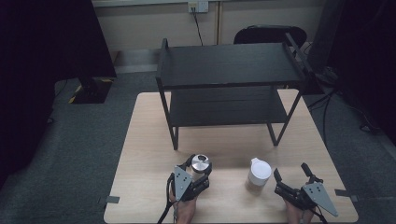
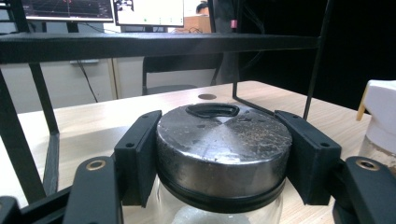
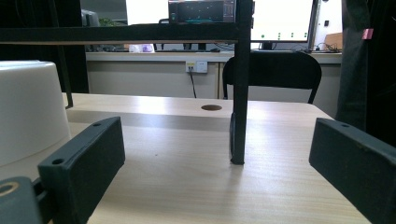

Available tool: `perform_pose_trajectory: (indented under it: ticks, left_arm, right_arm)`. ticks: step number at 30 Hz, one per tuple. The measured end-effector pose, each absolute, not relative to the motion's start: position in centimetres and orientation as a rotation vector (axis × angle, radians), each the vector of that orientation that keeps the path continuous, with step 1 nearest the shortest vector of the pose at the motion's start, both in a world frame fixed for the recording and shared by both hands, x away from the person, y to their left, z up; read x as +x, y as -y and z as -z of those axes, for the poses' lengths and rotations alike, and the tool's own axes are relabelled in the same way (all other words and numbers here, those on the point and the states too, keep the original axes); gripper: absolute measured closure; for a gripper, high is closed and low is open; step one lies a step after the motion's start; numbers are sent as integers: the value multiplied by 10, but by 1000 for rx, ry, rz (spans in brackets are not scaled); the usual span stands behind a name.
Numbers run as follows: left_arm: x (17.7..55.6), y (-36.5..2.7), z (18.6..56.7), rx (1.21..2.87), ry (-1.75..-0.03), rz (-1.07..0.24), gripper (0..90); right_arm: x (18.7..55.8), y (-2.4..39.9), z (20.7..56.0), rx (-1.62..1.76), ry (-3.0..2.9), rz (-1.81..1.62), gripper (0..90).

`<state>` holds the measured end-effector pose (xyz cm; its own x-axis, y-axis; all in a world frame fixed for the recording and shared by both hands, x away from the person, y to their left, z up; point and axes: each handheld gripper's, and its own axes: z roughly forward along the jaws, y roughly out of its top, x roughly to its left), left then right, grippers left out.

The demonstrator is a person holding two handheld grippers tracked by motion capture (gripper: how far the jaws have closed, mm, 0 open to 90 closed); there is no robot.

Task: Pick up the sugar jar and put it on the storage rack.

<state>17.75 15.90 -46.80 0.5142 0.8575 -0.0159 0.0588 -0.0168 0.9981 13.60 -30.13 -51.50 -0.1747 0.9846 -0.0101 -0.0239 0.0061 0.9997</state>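
My left hand-held gripper (image 1: 200,164) is clamped on the jar (image 2: 223,149), one jaw pressed against each side of its metal lid (image 1: 201,164). The jar stands on the worktop (image 1: 144,140) near my edge, in front of the black rack (image 1: 229,65). My right hand-held gripper (image 1: 293,173) holds nothing, its jaws wide apart, and the white container (image 1: 259,171) stands just beside its left jaw.

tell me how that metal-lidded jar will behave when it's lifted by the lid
The jar looks glass below, so probably heavyish and fragile. The smooth, rounded lid could slip between the left gripper fingers. If the lid is loose, the body might drop.
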Motion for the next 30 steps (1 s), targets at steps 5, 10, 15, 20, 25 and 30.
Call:
perform_pose_trajectory:
  ticks: [5,10,15,20,25,30]
  left_arm:
    - [177,-160,464,1461,-833,-762,355]
    - [176,-161,459,1459,-820,-758,355]
    - [175,-164,453,1454,-804,-749,355]
    - [175,-167,446,1446,-779,-742,355]
    - [175,-169,438,1436,-753,-734,355]
    - [173,-171,428,1434,-745,-711,355]
  right_arm:
    - [136,301,515,1098,-1324,-1342,24]
    - [136,301,515,1098,-1323,-1342,24]
    - [136,301,515,1098,-1323,-1342,24]
    - [136,301,515,1098,-1323,-1342,24]
    - [136,301,515,1098,-1323,-1342,24]
    - [136,301,515,1098,-1323,-1342,24]
